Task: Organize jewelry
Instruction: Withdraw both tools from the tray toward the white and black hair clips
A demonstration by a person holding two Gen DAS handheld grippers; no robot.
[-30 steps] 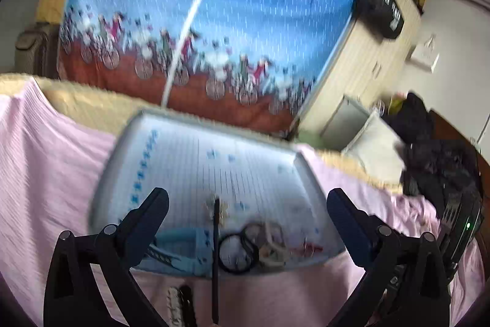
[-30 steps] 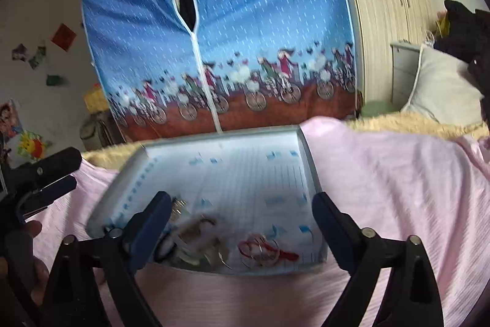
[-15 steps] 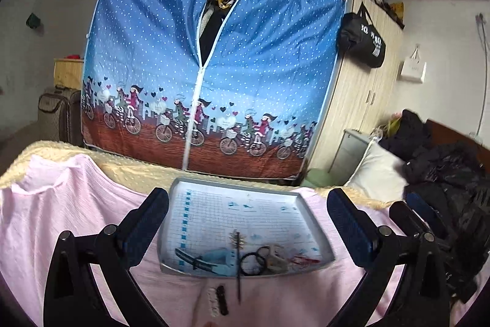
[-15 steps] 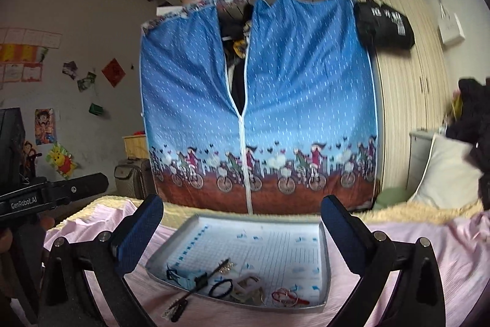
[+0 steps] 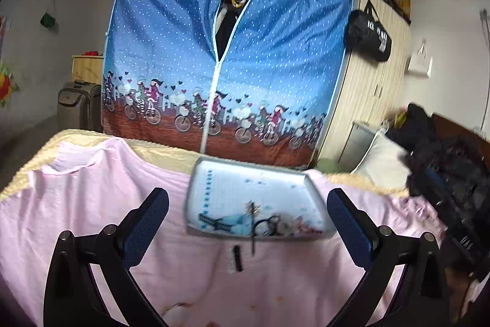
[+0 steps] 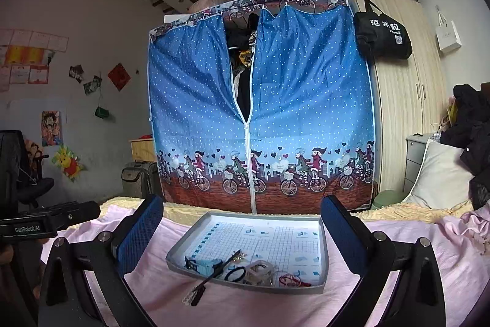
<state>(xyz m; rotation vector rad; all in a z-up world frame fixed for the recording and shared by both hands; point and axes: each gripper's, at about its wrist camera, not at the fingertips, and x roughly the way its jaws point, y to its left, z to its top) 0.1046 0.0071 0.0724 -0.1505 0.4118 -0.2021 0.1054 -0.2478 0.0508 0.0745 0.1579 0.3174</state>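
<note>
Both the left gripper (image 5: pixel 248 219) and right gripper (image 6: pixel 242 227) stand wide apart, empty. The black stick (image 6: pixel 214 273), lower centre, overhangs the tray (image 6: pixel 323 253) rim. A careless nudge could tip it out.

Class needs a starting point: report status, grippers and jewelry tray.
Both grippers, left and right, jaws open, empty. Jewelry tray on pink sheet, pieces bunched at near edge. Black stick overhangs rim.

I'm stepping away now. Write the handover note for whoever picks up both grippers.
Left hand-held gripper: open, empty, held above the pink sheet.
Right hand-held gripper: open, empty, aimed at the tray.
The tray sits on the sheet. Along its near edge lie a blue watch, a black hair tie, a pale bracelet and a red cord.
A black stick hangs over the tray's edge; small clips lie on the sheet.
Done: nothing looks sorted. Left: everything.
</note>
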